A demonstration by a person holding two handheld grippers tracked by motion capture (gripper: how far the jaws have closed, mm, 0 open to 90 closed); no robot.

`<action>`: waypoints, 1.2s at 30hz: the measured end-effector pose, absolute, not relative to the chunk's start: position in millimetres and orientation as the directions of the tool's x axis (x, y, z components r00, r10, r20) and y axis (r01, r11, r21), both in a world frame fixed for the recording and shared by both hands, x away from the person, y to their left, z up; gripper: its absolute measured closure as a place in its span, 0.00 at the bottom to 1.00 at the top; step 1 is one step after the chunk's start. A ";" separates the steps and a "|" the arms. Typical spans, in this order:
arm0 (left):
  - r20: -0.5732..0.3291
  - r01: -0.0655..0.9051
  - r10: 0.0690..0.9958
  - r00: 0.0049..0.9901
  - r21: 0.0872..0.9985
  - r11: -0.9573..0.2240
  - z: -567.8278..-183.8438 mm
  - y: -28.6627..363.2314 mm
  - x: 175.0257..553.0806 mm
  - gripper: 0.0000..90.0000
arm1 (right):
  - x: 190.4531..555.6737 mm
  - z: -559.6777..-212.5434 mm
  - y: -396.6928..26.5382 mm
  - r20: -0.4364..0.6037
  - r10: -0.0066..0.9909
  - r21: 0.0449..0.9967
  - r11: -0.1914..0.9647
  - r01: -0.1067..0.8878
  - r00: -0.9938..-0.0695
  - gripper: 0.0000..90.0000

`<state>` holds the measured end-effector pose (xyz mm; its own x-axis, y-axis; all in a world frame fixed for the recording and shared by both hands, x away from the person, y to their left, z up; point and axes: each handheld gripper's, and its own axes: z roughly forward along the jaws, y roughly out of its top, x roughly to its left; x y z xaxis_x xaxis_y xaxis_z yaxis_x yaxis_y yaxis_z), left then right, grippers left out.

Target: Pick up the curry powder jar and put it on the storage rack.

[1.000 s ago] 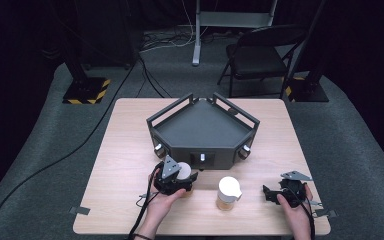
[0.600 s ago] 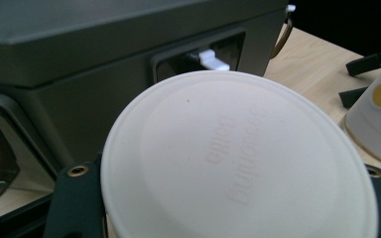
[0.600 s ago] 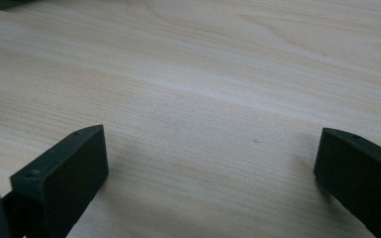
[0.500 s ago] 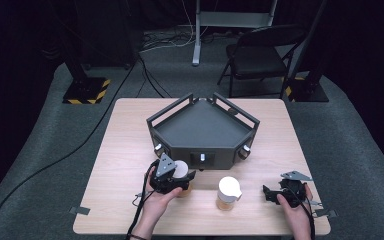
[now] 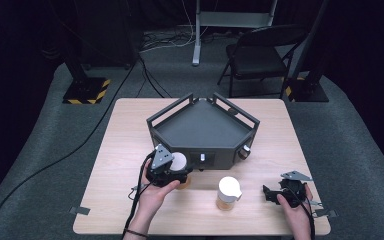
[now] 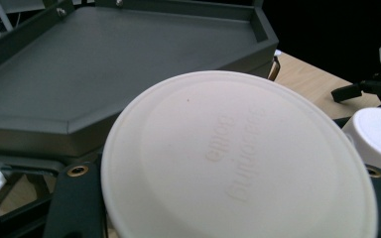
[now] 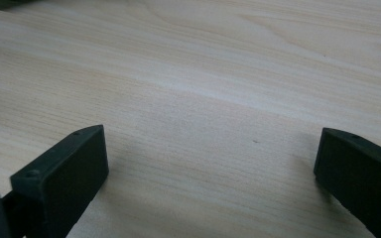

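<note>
1. Left claw is closed around a jar with a white lid; it stands near the front edge of the surface, left of the middle and just in front of the dark grey tray. I cannot tell if the jar rests on the wood or is a little lifted.

2. Right claw is near the front right corner of the surface, wide open and with nothing in it — its two jaws stand far apart over bare wood.

3. What could go wrong, in my judgement: the jar is very close to the front wall of the tray. If it is carried forward too low, it may knock this wall and tilt or slip in the grip.

4. A second jar with a white lid stands between the two claws, near the front edge. A wide swing of the left hand to the right could push it over.

5. The lid in the left gripper view is round, matte and cream-white, with raised letters pressed in it — I cannot read them. Below the lid, in the high view, the body of the jar looks amber-brown. Such a smooth round body may turn between flat jaws if the grip is weak.
</note>
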<state>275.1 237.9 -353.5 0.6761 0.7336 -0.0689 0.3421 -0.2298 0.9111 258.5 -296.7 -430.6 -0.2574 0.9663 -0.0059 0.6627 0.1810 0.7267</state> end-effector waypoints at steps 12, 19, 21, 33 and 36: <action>-0.064 0.330 0.732 0.679 0.917 -0.225 -326.7 240.1 281.7 0.38 | 258.5 -430.6 -296.7 -0.006 0.966 0.727 0.181 0.663 -0.258 0.00; -0.073 0.329 0.730 0.679 0.920 -0.214 -311.6 241.7 287.7 0.38 | 258.5 -430.6 -296.7 -0.006 0.966 0.727 0.181 0.663 -0.257 0.00; -0.068 0.324 0.729 0.681 0.921 -0.217 -306.4 241.0 289.8 0.38 | 258.5 -430.6 -296.7 -0.006 0.966 0.727 0.181 0.663 -0.257 0.00; -0.050 0.306 0.712 0.700 0.923 -0.235 -279.0 239.8 309.3 0.38 | 258.9 -430.6 -297.0 -0.006 0.966 0.726 0.182 0.663 -0.260 0.00; -0.050 0.307 0.713 0.699 0.922 -0.236 -274.4 239.4 315.3 0.38 | 258.9 -430.6 -297.0 -0.006 0.966 0.727 0.182 0.663 -0.260 0.00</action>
<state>315.3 239.4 -274.4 0.6992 0.7131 -0.0500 0.3067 -0.2361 0.9221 258.9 -297.0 -430.6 -0.2595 0.9657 -0.0058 0.6625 0.1824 0.7265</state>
